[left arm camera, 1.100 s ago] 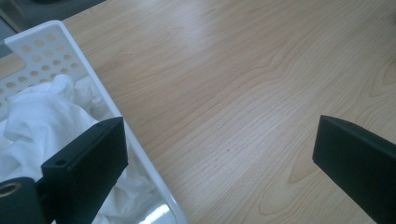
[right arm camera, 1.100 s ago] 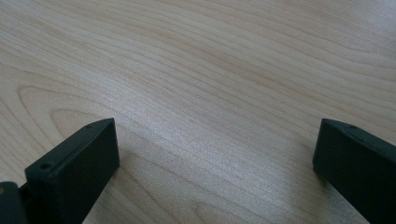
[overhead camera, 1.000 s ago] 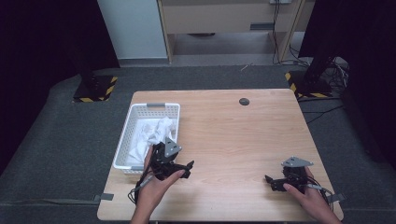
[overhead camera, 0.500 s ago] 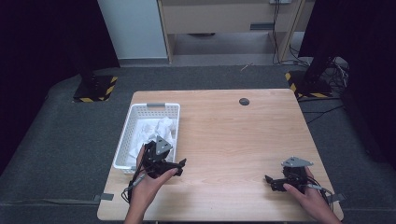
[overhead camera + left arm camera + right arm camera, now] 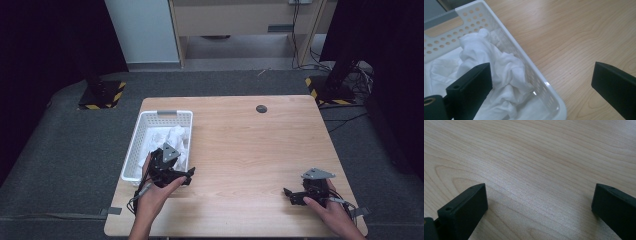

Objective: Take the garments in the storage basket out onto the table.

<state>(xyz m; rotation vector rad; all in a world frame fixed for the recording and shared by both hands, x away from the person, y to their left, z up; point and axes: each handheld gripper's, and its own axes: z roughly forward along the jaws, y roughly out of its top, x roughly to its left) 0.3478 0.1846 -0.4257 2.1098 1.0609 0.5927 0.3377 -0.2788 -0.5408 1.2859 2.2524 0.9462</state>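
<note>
Presently left tool [image 5: 186, 176], jaws wide, straddles the near-right rim of the basket [image 5: 511, 45]; best dip left onto the white cloth [image 5: 499, 72] before closing; right tool [image 5: 290, 195] open, idle on bench [image 5: 240, 145].

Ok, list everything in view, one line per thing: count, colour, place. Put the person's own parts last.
table: one, light wood, centre of the high view
basket: one, white, perforated, left side of the table
cloth: white, crumpled, inside the basket; number of pieces cannot be told
round disc: one, dark, near the table's far edge
stand bases: two, black with yellow stripes, on the floor beyond the table
left gripper: one, black, open, at the basket's near right corner
right gripper: one, black, open, low over bare table at near right
</note>
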